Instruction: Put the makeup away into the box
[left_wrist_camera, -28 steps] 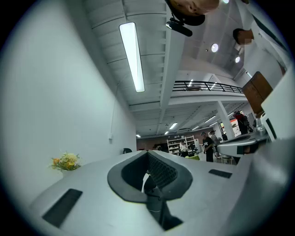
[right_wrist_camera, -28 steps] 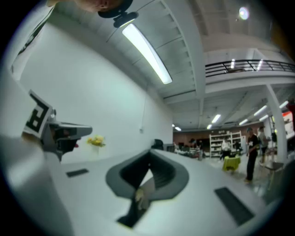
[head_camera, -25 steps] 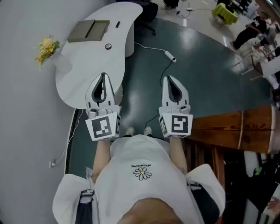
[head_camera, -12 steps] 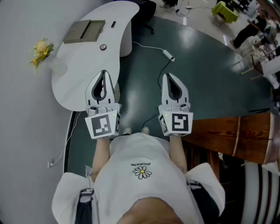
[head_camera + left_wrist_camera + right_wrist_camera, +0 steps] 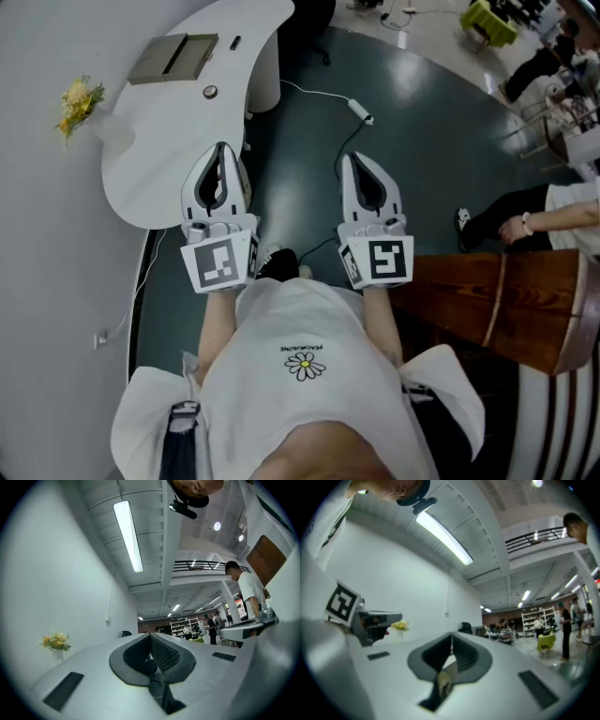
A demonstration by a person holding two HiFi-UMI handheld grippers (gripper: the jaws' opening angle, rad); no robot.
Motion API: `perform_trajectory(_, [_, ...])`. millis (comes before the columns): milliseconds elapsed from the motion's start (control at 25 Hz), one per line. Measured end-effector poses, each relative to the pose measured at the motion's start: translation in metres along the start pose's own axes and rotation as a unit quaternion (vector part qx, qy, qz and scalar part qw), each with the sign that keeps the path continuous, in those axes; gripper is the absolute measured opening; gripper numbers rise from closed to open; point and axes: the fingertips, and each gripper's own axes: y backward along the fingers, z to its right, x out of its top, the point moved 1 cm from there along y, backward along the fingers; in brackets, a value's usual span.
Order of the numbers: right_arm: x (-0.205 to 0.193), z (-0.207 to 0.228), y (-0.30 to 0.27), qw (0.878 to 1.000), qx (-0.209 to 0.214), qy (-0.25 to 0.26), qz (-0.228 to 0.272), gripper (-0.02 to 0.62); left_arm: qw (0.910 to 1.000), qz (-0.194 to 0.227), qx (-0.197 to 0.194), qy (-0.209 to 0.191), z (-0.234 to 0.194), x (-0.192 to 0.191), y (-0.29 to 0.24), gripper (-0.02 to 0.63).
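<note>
On a white curved table [image 5: 159, 159] at the upper left lies a flat grey-brown box [image 5: 173, 56]. Beside it are a small round item [image 5: 210, 91] and a small dark stick [image 5: 234, 42]. My left gripper [image 5: 220, 148] is over the table's near edge, jaws together and nothing held. My right gripper [image 5: 355, 157] hangs over the dark floor to the table's right, also shut and empty. The left gripper view shows its tips [image 5: 151, 635] closed, and the right gripper view shows the same [image 5: 451, 635]. The box is far from both grippers.
Yellow flowers [image 5: 75, 99] stand in a vase at the table's left edge by the wall. A cable with a power block [image 5: 361, 113] runs across the floor. A wooden counter [image 5: 487, 286] is at the right, with a seated person [image 5: 548, 214] behind it.
The table has slid a little up and left in the head view. A seated person came into view at the right. A shoe shows below the grippers. Both grippers stay shut.
</note>
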Motion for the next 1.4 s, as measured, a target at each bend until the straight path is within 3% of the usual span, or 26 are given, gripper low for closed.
perform_trajectory(360, [-0.013, 0.014, -0.016, 1.000, 0.009, -0.006, -0.002, 0.031, 1.0000, 0.004, -0.001, 0.004, 0.002, -0.018, -0.028, 0.018])
perform_trajectory(640, [-0.008, 0.055, -0.055, 1.000, -0.012, 0.023, 0.016, 0.031, 0.9993, 0.030, -0.020, 0.006, 0.009, -0.022, -0.096, 0.018])
perform_trajectory(800, [-0.012, 0.081, -0.083, 0.999, -0.029, 0.027, 0.014, 0.031, 0.9992, 0.024, -0.033, 0.006, 0.012, -0.036, -0.139, 0.018])
perform_trajectory(1200, [-0.042, 0.135, -0.196, 0.999, -0.039, 0.014, -0.020, 0.031, 0.9990, 0.000, -0.044, 0.005, -0.001, -0.074, -0.273, 0.018])
perform_trajectory(1400, [-0.046, 0.156, -0.279, 0.999, -0.021, 0.019, -0.021, 0.031, 0.9994, 0.005, -0.033, 0.008, -0.023, -0.085, -0.345, 0.018])
